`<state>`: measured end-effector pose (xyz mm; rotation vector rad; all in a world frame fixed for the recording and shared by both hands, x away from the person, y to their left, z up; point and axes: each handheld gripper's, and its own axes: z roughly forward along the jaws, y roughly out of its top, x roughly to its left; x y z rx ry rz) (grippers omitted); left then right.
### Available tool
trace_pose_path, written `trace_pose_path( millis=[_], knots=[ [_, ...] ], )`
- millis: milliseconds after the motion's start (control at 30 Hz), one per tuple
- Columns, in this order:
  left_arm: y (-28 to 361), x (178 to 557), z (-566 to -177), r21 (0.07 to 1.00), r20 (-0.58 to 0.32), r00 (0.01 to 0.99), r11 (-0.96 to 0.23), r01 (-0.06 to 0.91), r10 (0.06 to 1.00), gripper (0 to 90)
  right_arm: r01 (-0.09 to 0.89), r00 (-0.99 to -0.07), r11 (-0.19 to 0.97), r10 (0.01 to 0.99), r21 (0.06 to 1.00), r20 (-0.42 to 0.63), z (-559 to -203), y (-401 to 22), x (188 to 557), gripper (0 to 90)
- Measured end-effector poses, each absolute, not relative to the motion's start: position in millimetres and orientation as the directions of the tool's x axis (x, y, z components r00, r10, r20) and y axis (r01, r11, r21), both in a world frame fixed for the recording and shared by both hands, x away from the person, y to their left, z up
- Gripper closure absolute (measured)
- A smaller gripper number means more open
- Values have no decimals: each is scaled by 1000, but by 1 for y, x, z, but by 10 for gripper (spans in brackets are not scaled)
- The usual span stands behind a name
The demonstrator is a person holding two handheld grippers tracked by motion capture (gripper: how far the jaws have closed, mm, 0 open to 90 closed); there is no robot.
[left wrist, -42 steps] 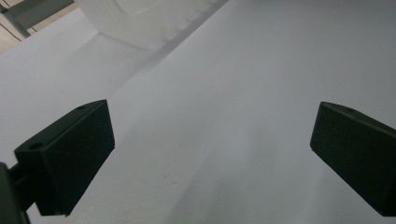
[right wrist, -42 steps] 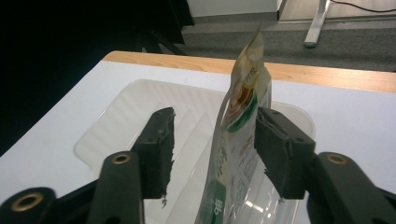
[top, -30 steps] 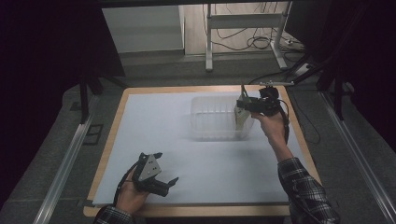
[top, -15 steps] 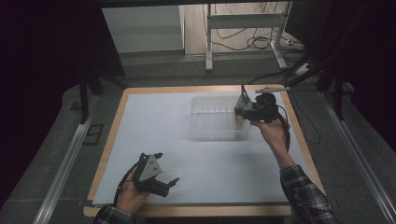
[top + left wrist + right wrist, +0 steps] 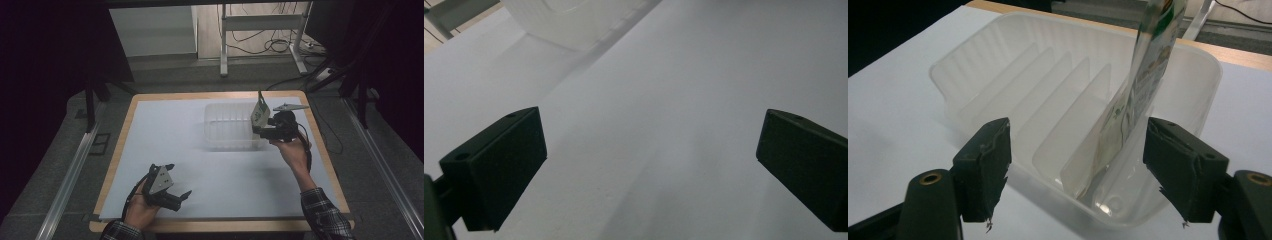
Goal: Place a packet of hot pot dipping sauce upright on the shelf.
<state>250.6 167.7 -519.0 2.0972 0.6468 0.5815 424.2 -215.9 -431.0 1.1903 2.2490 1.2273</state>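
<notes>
Right claw [image 5: 262,131] has drawn back slightly, jaws apart; the printed packet [image 5: 1140,85] stands slotted in the clear divided tray [image 5: 998,65]. Placement looks done. Left claw [image 5: 172,192] rests spread, empty, on the tabletop [image 5: 170,125].

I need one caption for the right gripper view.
Open tongs face a ribbed clear tray holding one upright packet.

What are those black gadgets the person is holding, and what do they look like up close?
They are handheld grippers. The left gripper and the right gripper are black, each with a grey three-cornered plate on top and a dark cable trailing back along the hand. Their fingers are blocky black pads; the right pair's edges look ragged. The person wears plaid sleeves.
</notes>
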Motion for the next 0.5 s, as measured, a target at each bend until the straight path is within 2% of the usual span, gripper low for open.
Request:
trace_pose_path(
  millis=[233, 500],
  knots=[
    [167, 250, -519, 824, 176, 759, -516, 234, 626, 0, 516, -603, 323, 795, 793, 68, -437, -219, 418, 252],
    [167, 250, -519, 818, 187, 763, -528, 229, 619, 0, 522, -612, 337, 788, 783, 69, -445, -220, 413, 204]
  ],
)
